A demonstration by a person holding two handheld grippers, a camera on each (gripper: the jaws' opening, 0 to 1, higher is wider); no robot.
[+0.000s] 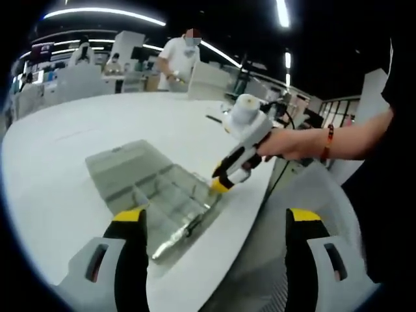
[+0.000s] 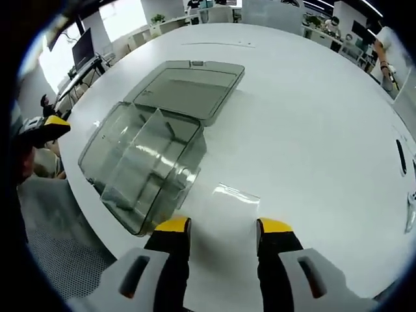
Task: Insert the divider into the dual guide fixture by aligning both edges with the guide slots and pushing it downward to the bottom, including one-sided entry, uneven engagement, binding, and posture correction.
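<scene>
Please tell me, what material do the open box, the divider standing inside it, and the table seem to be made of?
Open box: probably clear, grey-tinted hard plastic, glossy; the table shows through its walls and hinged lid. Divider: seemingly the same transparent plastic, with bright reflections on it. Table: smooth white top, slightly glossy, perhaps laminate; the exact material cannot be told.

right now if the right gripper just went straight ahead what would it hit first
Probably the bare white table: the right gripper is open, nothing between its jaws. The clear box lies just left of that line, near its left jaw, so a graze is possible; depth is unclear.
</scene>
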